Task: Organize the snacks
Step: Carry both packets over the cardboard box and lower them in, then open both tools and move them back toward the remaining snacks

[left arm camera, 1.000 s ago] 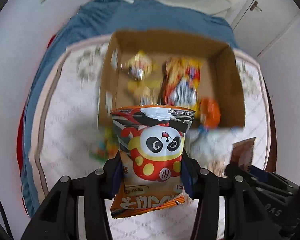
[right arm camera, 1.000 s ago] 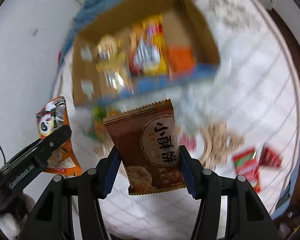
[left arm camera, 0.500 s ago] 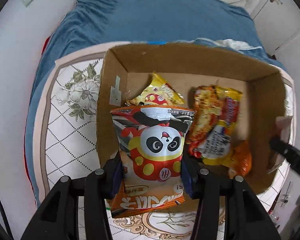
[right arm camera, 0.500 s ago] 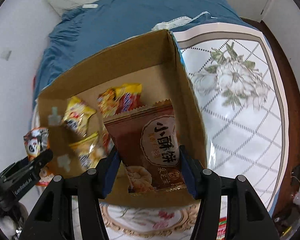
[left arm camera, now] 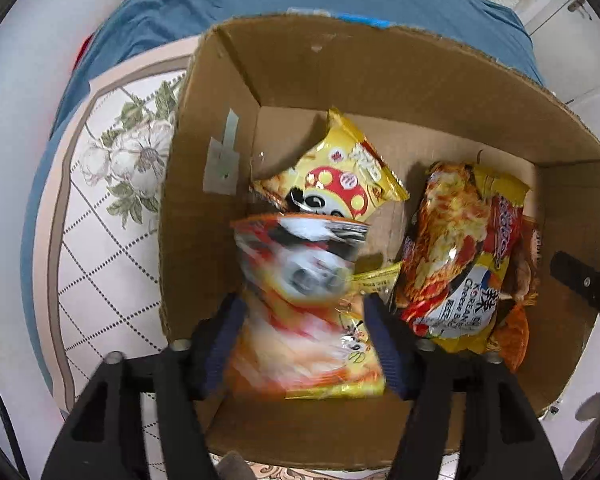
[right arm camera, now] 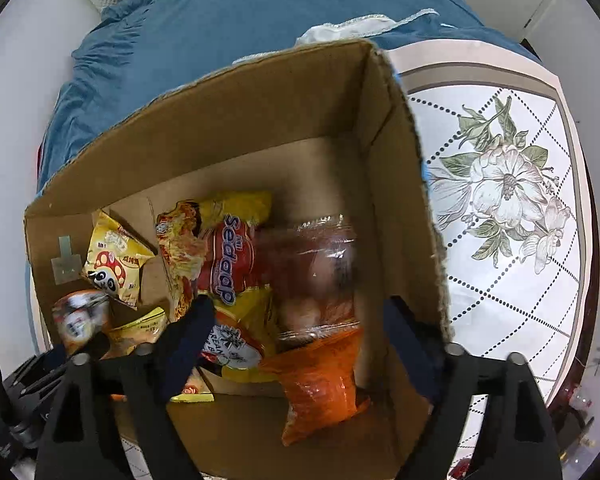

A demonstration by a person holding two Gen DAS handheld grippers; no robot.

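Note:
A cardboard box (left arm camera: 380, 72) (right arm camera: 260, 120) holds several snack packs. My left gripper (left arm camera: 306, 336) is over its near left corner, jaws spread; the orange panda snack bag (left arm camera: 304, 304) between the pads is blurred and slipping down. It also shows in the right wrist view (right arm camera: 80, 316). My right gripper (right arm camera: 296, 344) is wide open over the box's right side. The brown biscuit pack (right arm camera: 320, 272) lies blurred inside, on an orange pack (right arm camera: 320, 384). A yellow panda bag (left arm camera: 332, 176) and a Korean cheese noodle pack (left arm camera: 460, 264) lie on the box floor.
The box sits on a white floral patterned mat (right arm camera: 500, 200) (left arm camera: 112, 200) over a blue bedspread (right arm camera: 240, 20). White walls lie to the left and a white cupboard door (left arm camera: 580, 20) at the back right.
Both grippers moved down over the box and opened. The brown biscuit pack dropped from the right gripper into the box; the panda bag is coming loose from the left.

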